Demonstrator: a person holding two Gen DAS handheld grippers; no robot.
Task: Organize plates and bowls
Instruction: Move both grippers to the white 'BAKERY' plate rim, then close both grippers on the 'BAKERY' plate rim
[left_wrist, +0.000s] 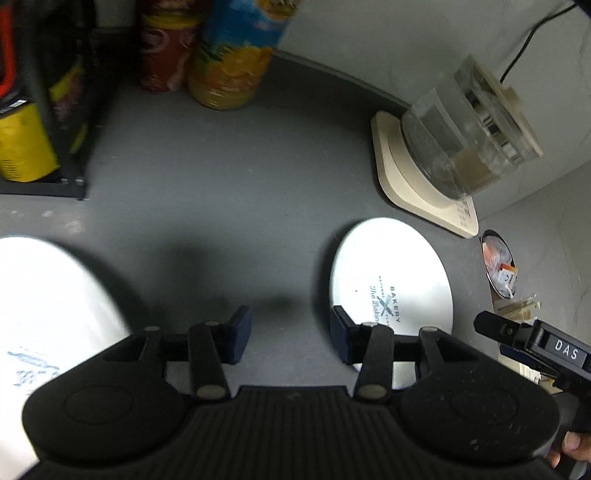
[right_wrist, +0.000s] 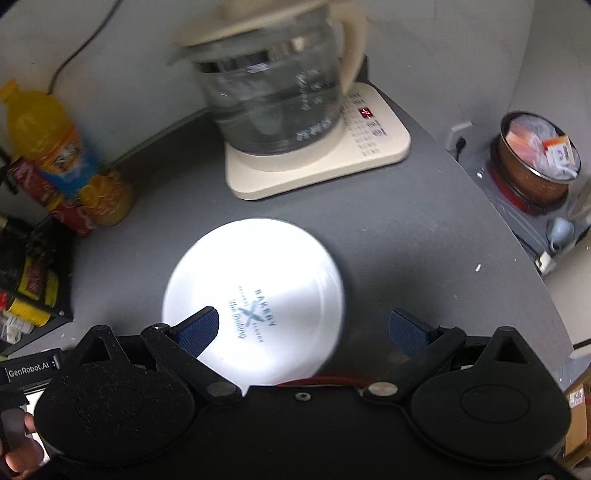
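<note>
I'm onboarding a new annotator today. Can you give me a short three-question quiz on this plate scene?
1. True or false: the right gripper is shut on the bakery plate.
2. What stands on the cream base? A) glass kettle B) bowl C) cola can
3. In the left wrist view, how many white plates show?

Key: 1 false, both grippers open and empty. 2 A, the glass kettle. 3 two: bakery plate, second plate.
</note>
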